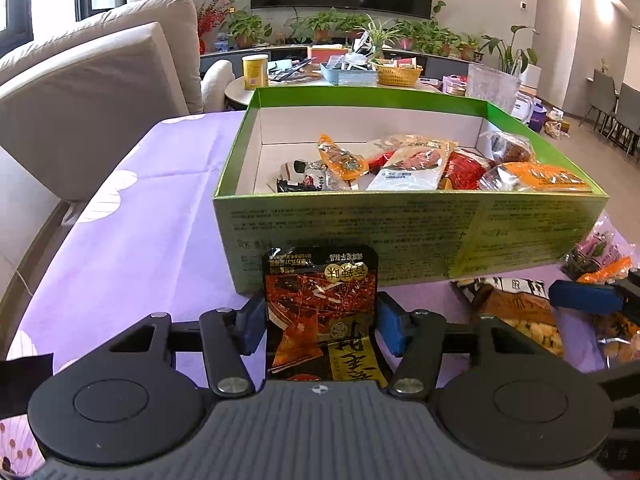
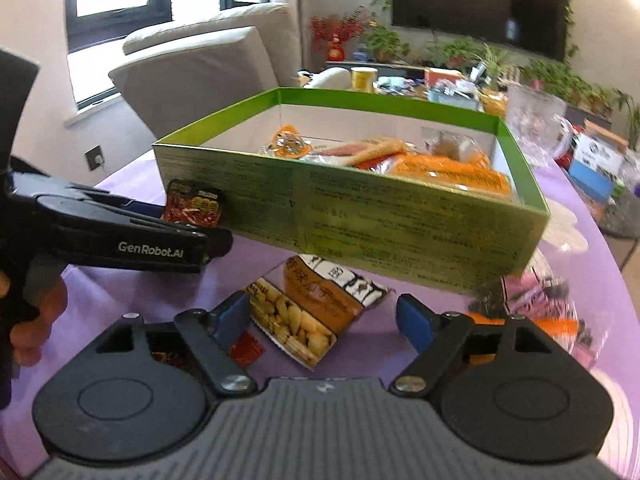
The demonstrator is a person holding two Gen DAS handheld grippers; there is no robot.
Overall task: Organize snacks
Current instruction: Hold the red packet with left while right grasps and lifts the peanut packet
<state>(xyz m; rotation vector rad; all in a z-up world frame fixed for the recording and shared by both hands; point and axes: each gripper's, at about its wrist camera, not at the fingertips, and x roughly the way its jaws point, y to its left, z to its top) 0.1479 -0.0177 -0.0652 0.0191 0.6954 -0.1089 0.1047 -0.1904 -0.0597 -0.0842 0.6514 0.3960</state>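
Before the green cardboard box (image 1: 400, 236), the left gripper (image 1: 320, 320) pinched a red-and-black foil snack packet (image 1: 320, 304); the right gripper (image 2: 324, 320) stood spread above a peanut packet (image 2: 304, 320).

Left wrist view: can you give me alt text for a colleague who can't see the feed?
The left tongs hold a red-and-black snack packet upright between blue pads, just in front of the near wall of an open green box already part-filled with snack packets. The box sits on a purple tablecloth, with a peanut bag lying loose to the right.
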